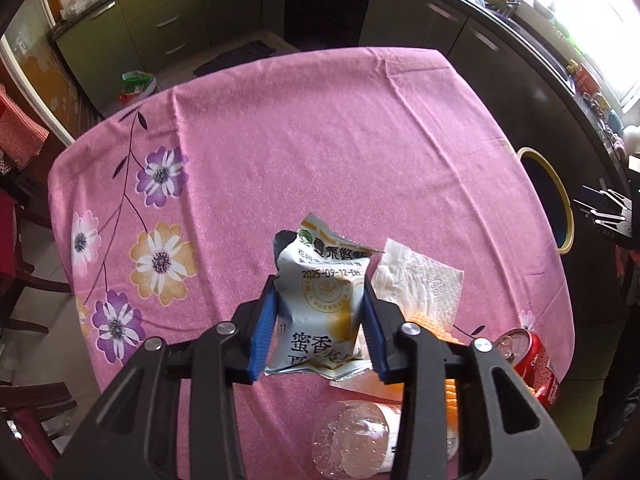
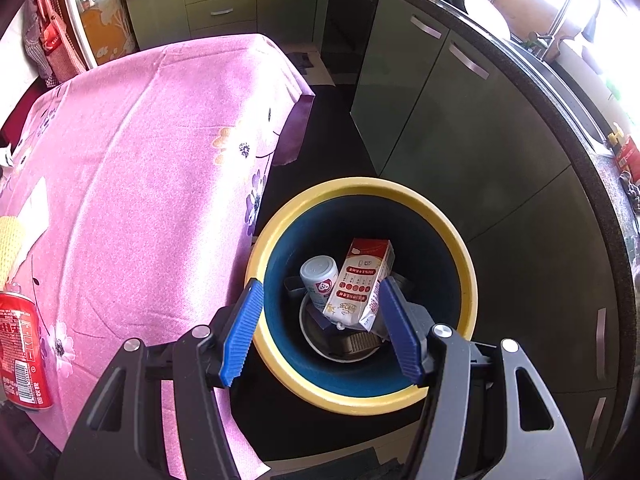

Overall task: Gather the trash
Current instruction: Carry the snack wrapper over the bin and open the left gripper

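Left claw (image 1: 320, 330): angled steeply down over the table (image 1: 320, 140), blue pads clamped on a snack packet (image 1: 318, 312). Right claw (image 2: 320, 328): beside the table, jaws apart, empty.

On the table (image 1: 320, 128), the napkin (image 1: 420, 280) lies at three o'clock of the wrapper (image 1: 320, 304), the can (image 1: 536, 364) at four, the bottle (image 1: 360, 440) at six (partly hidden). In the bin (image 2: 360, 396): carton (image 2: 360, 284), canister (image 2: 318, 280) at its nine o'clock.

plastic bottle (image 1: 360, 440): base cut off | red can (image 2: 22, 352): left side cropped
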{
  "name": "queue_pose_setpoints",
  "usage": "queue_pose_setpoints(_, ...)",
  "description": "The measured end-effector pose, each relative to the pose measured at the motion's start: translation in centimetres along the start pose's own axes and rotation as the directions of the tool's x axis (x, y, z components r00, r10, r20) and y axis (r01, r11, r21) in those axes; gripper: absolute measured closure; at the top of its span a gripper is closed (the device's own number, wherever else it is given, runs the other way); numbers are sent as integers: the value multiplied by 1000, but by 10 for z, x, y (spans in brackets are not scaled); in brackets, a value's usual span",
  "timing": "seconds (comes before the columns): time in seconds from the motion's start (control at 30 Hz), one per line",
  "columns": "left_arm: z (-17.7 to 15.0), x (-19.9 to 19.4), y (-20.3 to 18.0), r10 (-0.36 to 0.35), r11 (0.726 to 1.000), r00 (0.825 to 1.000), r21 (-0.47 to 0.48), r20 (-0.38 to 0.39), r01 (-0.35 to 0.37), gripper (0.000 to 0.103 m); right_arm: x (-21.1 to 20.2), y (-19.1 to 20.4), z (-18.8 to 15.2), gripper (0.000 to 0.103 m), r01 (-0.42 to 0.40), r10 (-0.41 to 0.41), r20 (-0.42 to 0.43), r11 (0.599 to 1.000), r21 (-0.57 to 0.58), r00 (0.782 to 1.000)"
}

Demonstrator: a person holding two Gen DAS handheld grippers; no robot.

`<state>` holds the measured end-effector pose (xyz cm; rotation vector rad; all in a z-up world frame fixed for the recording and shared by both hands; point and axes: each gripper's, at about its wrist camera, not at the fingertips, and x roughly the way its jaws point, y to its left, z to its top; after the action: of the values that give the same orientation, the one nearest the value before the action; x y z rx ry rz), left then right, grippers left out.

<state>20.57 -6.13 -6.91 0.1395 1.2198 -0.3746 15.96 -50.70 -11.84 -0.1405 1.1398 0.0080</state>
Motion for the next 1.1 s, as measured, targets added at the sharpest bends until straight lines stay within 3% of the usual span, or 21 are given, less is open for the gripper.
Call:
queue_pose_setpoints(0.13,8,-29,-39,-28,995,998,93,47,24,65,-5,-9,-3,43,19,-19,3,1000,14,1000)
queue_pose_setpoints(0.27,29,-37,-111,-119,970,990,220,72,100,65,-14,-28,-12,43,27,-28,18,998,48,999)
queue_pose_setpoints(0.43,60,-24,-210,-216,903,975,389,43,183,65,-28,-55,-36,43,50,-53,32,995,87,998)
queue_pose_setpoints(0.6,92,13,-307,-260,833,966,501,-17,233,64,-43,-80,-66,43,64,-71,44,989,134,997)
queue_pose_setpoints(0.73,112,51,-369,-273,793,961,554,-48,253,64,-55,-93,-86,43,78,-86,42,984,163,995)
queue_pose_setpoints(0.8,120,69,-392,-277,781,960,573,-42,251,54,-60,-98,-94,43,82,-90,39,981,177,995)
queue_pose_setpoints(0.87,128,85,-406,-269,785,963,574,-25,234,24,-64,-101,-100,43,86,-95,40,978,189,995)
queue_pose_setpoints(1.0,129,80,-411,-275,786,961,577,3,223,23,-69,-98,-107,43,81,-90,40,978,194,995)
queue_pose_setpoints(1.1,120,38,-388,-338,790,938,566,80,237,21,-72,-85,-106,43,69,-79,46,982,176,996)
